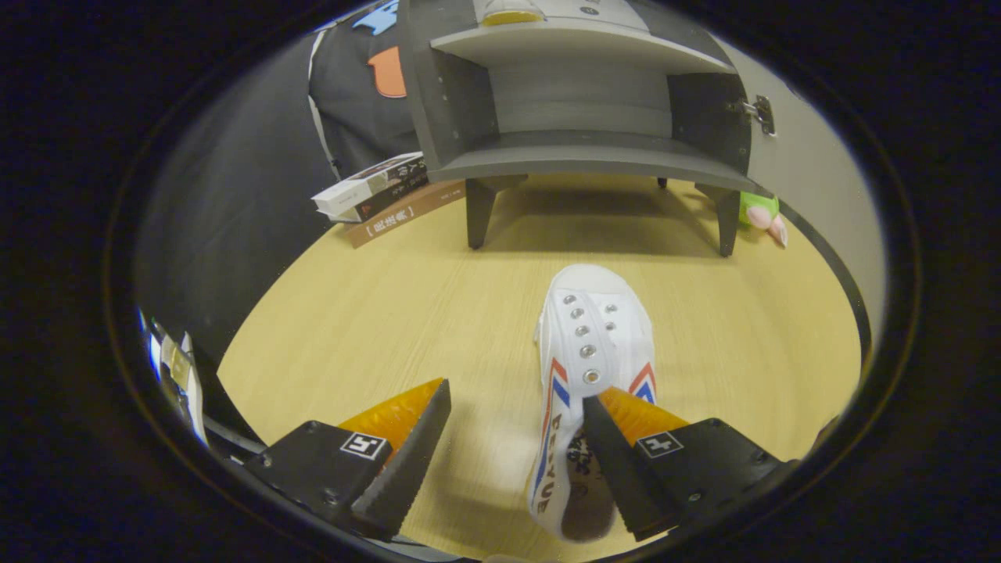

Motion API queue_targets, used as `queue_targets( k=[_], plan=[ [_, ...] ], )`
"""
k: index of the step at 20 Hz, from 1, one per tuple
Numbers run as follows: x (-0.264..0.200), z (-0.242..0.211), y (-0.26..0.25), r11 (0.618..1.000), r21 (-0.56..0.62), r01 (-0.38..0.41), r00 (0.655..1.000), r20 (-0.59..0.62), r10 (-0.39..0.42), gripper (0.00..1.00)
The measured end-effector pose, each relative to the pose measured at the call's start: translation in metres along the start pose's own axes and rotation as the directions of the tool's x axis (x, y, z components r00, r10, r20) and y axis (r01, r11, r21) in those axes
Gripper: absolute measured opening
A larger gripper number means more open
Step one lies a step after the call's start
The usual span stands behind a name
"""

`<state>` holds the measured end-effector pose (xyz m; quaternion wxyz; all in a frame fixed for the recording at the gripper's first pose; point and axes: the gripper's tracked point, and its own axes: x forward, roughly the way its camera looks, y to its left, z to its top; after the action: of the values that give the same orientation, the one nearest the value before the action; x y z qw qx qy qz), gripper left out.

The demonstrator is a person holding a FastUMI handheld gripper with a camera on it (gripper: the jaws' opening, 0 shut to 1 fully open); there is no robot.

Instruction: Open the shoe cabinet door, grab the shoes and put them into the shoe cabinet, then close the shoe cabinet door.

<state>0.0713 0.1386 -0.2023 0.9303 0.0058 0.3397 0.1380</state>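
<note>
A white canvas shoe (592, 336) with red and blue stripes lies on the wooden table, toe pointing toward the cabinet. My gripper (516, 395) is open. Its right finger (618, 453) sits over the shoe's opening, near the tongue, while the left finger (407, 446) hangs over bare table to the shoe's left. Whether the right finger touches the shoe cannot be told. Beyond the shoe stands the grey shoe cabinet (583, 102) on short legs, its interior and shelf exposed. Its door (790, 148) is swung open to the right, hinge visible.
A stack of books (383, 195) lies left of the cabinet's front leg. A green and pink plush toy (762, 215) sits behind the right leg. A yellow item (510, 12) rests on the cabinet's upper shelf. Bare wooden table (375, 328) spreads between shoe and cabinet.
</note>
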Motion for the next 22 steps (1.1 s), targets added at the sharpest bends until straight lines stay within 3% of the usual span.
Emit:
queue_targets(
  k=[2, 6, 9, 11, 12, 14, 16, 18, 22],
  plan=[
    [-0.005, 0.001, -0.005, 1.0, -0.027, 0.01, 1.0, 0.008, -0.01, 1.0],
    [0.012, 0.006, -0.008, 0.998, 0.059, 0.019, 1.0, 0.013, -0.02, 1.0],
    [0.026, 0.02, -0.011, 0.998, 0.051, 0.039, 0.998, 0.045, -0.041, 1.0],
    [0.031, 0.025, -0.018, 0.996, 0.052, 0.07, 0.996, 0.058, -0.073, 0.95],
    [0.032, 0.025, -0.026, 0.993, 0.064, 0.098, 0.993, 0.063, -0.102, 0.87],
    [0.031, 0.029, -0.038, 0.986, 0.112, 0.12, 0.987, 0.09, -0.131, 0.53],
    [0.031, 0.03, -0.035, 0.99, 0.085, 0.112, 0.99, 0.08, -0.119, 0.19],
    [0.028, 0.03, -0.037, 0.99, 0.049, 0.132, 0.988, 0.071, -0.135, 0.13],
    [0.011, 0.043, -0.039, 0.989, 0.057, 0.137, 0.986, 0.088, -0.142, 0.09]
  ],
)
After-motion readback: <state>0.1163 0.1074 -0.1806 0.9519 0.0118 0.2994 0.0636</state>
